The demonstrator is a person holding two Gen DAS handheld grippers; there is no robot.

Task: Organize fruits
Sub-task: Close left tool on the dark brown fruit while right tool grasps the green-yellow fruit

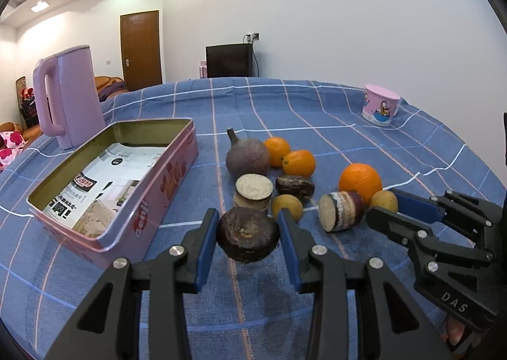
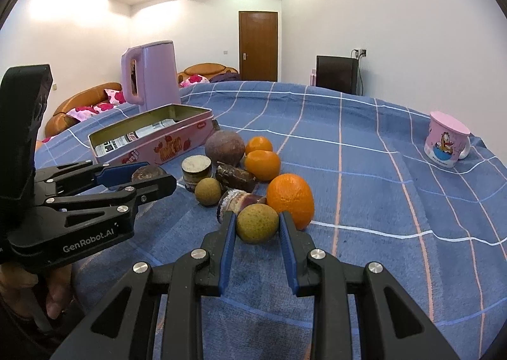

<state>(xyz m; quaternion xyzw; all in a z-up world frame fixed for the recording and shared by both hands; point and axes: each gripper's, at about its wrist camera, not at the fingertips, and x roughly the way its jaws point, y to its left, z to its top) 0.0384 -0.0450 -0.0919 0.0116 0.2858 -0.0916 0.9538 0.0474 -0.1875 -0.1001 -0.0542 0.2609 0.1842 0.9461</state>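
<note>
Gripping a dark, wrinkled round fruit (image 1: 247,238) between its blue pads, the left tool (image 1: 248,234) holds it just off the blue checked cloth (image 1: 317,112), close beside the open pink tin (image 1: 149,201). The right tool (image 2: 257,224) is clenched on a small yellow-brown fruit (image 2: 257,223) at the near edge of the fruit cluster.

The rest of the fruit lies bunched on the desk between the two tools and the tin. A big orange (image 2: 291,200) sits just behind the small fruit in the right tool, touching or nearly touching it. A cut purple-skinned piece (image 2: 236,201) lies on its side just to the left of that fruit. Further back are a second small yellow-brown fruit (image 2: 207,190), a cut stump standing on end with its pale face up (image 2: 196,166), a dark wrinkled piece (image 2: 235,176), two smaller oranges (image 2: 263,165) and a large dull purple round fruit (image 2: 225,144).

The tin holds only printed paper (image 1: 104,182) lining its floor; its near long wall stands between the left tool's fruit and the inside. A lilac kettle (image 1: 68,96) stands behind the tin's far end. A pink cartoon cup (image 2: 446,141) sits upside down, well apart on the right side of the desk. Beyond the desk are a brown door (image 2: 258,46), an orange sofa with flowered cushions (image 2: 92,106) and a dark cabinet (image 2: 337,74).
</note>
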